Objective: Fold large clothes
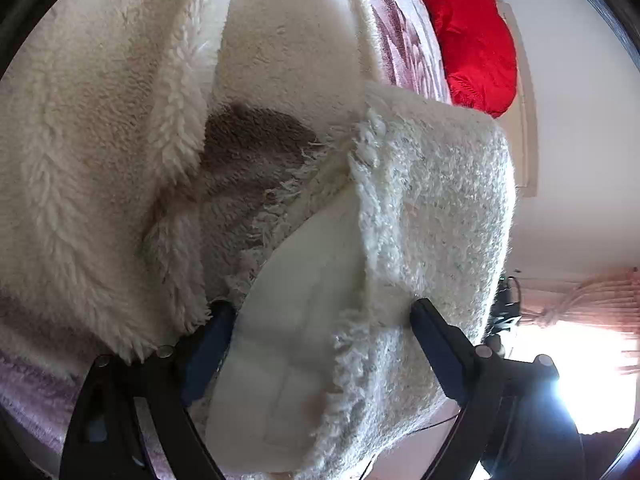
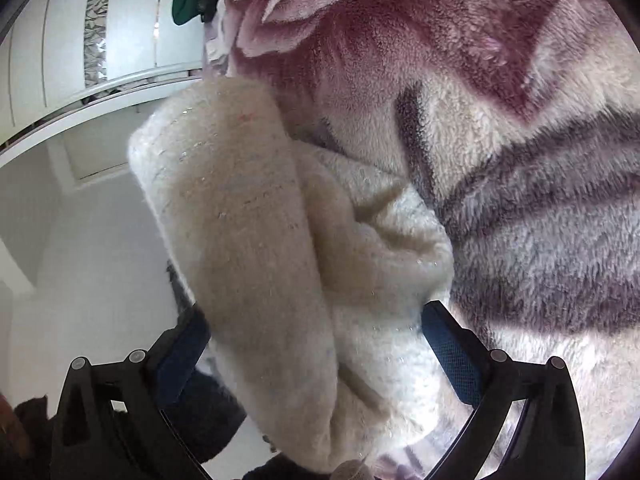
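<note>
A large cream fleece garment (image 1: 100, 140) with a smooth lining panel (image 1: 296, 320) and a sparkly knit outer face (image 1: 432, 200) fills the left wrist view. My left gripper (image 1: 320, 320) is closed on a thick bunch of it, the fabric filling the space between the blue pads (image 1: 208, 344). In the right wrist view the same cream garment (image 2: 248, 240) hangs in a thick fold. My right gripper (image 2: 316, 320) is closed on that fold, blue pads (image 2: 452, 352) pressing both sides. The garment is lifted above a plush blanket.
A plush purple-and-grey flowered blanket (image 2: 520, 160) covers the bed under the garment. A red garment (image 1: 476, 36) lies at the far side of the bed. A white wardrobe (image 2: 80, 40) and white wall stand on the left, a bright curtained window (image 1: 580, 340) on the right.
</note>
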